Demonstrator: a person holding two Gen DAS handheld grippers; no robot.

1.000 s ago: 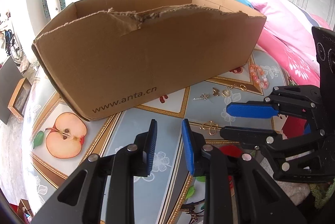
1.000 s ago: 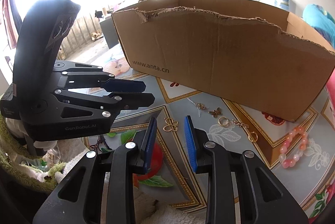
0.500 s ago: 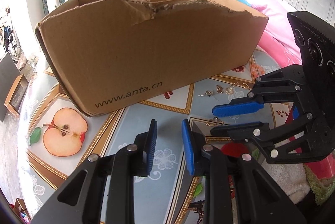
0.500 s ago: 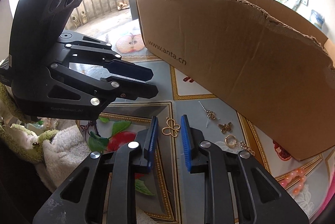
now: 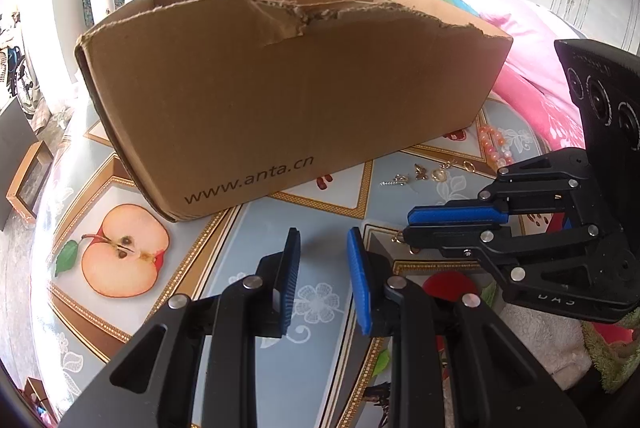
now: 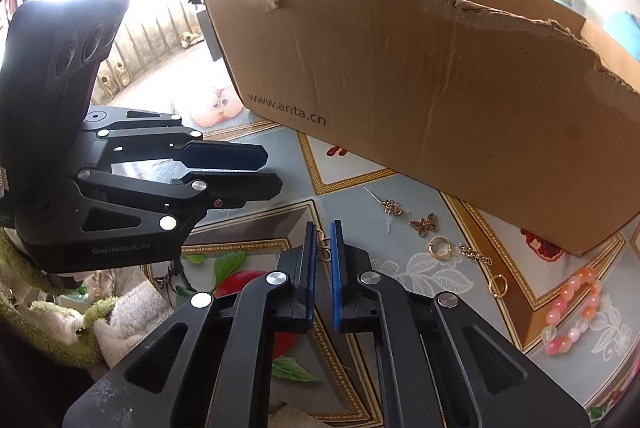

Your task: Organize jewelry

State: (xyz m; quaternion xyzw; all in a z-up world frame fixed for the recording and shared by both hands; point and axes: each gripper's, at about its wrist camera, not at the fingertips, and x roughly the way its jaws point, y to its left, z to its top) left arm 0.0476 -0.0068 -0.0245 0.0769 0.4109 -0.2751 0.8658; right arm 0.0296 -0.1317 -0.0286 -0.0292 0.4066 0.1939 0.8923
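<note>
The right gripper [image 6: 324,240] had its blue-padded jaws drawn nearly together on a small gold clover-shaped charm [image 6: 323,243] lying on the fruit-patterned tablecloth [image 6: 352,164], the charm pinched between the pads. The left gripper [image 5: 320,256] hovered just beside it, jaws narrowly apart and holding nothing. The rest of the jewelry, a gold butterfly charm [image 6: 424,224], a gold ring [image 6: 440,247] and a pink-and-orange bead bracelet [image 6: 572,312], lay before the torn brown cardboard box [image 6: 420,88].

The cardboard box [image 5: 288,100] walls off the far side; the tablecloth [image 5: 256,268] before it lies bare
</note>
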